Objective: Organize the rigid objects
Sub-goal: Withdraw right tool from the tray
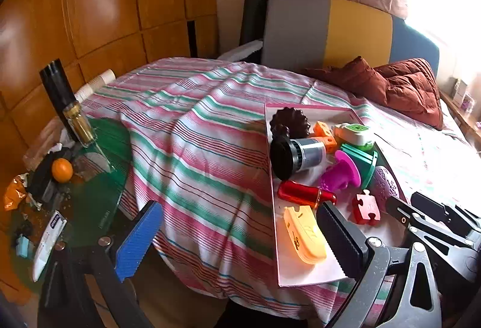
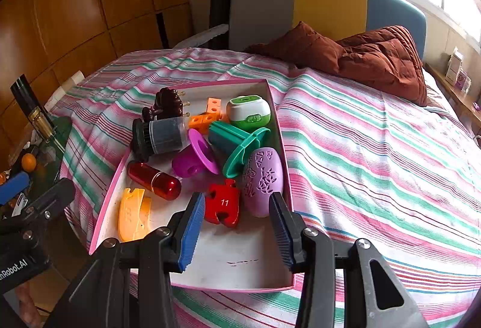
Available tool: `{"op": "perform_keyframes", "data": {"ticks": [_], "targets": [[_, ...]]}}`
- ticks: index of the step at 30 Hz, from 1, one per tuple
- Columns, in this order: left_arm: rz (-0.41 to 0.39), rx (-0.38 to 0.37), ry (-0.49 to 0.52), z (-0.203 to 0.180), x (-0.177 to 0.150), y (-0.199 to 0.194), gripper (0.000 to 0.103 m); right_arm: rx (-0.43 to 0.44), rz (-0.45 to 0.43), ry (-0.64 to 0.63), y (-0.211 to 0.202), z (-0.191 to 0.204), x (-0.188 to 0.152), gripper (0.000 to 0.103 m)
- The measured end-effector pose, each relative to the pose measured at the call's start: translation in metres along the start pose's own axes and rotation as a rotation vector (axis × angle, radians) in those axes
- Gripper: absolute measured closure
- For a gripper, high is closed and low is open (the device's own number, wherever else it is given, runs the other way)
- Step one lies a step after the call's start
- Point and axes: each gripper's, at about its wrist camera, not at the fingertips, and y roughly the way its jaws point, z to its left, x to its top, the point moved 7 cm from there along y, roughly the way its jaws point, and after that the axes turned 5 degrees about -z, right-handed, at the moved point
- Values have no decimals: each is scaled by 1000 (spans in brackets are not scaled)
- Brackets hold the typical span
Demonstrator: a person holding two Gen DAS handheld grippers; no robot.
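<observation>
Right gripper (image 2: 237,233), jaws wide and empty, faces the red puzzle piece (image 2: 224,203) just ahead; my left gripper (image 1: 240,240), open and empty, sits farther off.

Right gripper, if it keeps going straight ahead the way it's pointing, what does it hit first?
Most likely the red puzzle piece marked 11, lying in the pink-rimmed tray between the open fingers of the right gripper. Depth is uncertain; the purple egg-shaped case sits just right of that line.

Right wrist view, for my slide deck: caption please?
Open right gripper hovers over pink tray of toys, nearest the red puzzle piece.
</observation>
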Motion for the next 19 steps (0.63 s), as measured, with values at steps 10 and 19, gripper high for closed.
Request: {"op": "perform_keyframes", "data": {"ticks": [10, 19], "targets": [[0, -5, -10, -2, 2, -2, 0, 5, -2, -2, -1, 2, 2, 59], [-19, -35, -22, -3, 2, -4, 0, 11, 4, -10, 1, 6, 1, 59]]}}
